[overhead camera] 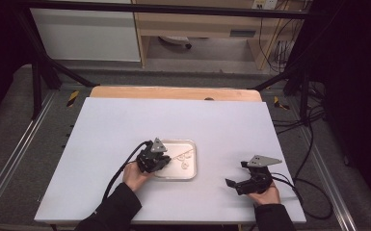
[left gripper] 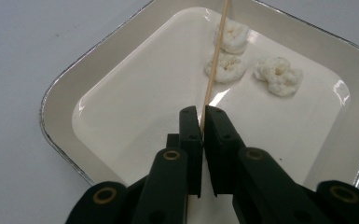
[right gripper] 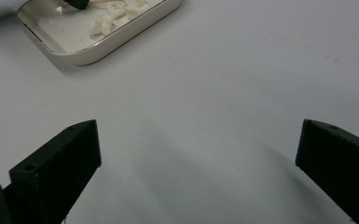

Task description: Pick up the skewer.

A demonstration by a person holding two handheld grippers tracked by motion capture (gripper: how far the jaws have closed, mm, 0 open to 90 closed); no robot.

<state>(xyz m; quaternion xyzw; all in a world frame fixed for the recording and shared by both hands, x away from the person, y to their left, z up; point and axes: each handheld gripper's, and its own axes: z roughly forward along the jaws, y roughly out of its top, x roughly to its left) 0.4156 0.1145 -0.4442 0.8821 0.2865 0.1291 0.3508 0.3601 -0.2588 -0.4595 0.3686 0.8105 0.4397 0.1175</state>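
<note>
While the left tool (left gripper: 202,122) hangs over the near part of a shallow white tray (left gripper: 121,60), its two black jaws are pinched tight on a thin wooden skewer (left gripper: 214,51). In the left gripper view the skewer runs straight up from between the jaws and passes over two of the three small white, lumpy pieces (left gripper: 225,69) lying toward the tray's far end; whether its tip pierces them or only lies across them cannot be told. The third white piece (left gripper: 279,75) sits just beside those two, apart from the skewer. The tray has a thin metallic edge and a glossy, bare floor on the side nearest the tool.

From the high view, the tray (overhead camera: 192,144) rests on the pale tabletop (overhead camera: 125,125), a little toward the person's side of its middle, with the left tool (overhead camera: 161,161) at its left edge and the left hand (overhead camera: 136,177) behind it. A black cable (overhead camera: 120,171) trails from that tool back toward the sleeve.

Well apart, to the right and nearer the person, the right tool (overhead camera: 236,174) is held low over the tabletop by the right hand (overhead camera: 265,195). Its jaws stand wide apart, with nothing between them; in the right gripper view they frame bare tabletop (right gripper: 205,116), and the tray (right gripper: 135,32) shows farther off at upper left.
</note>
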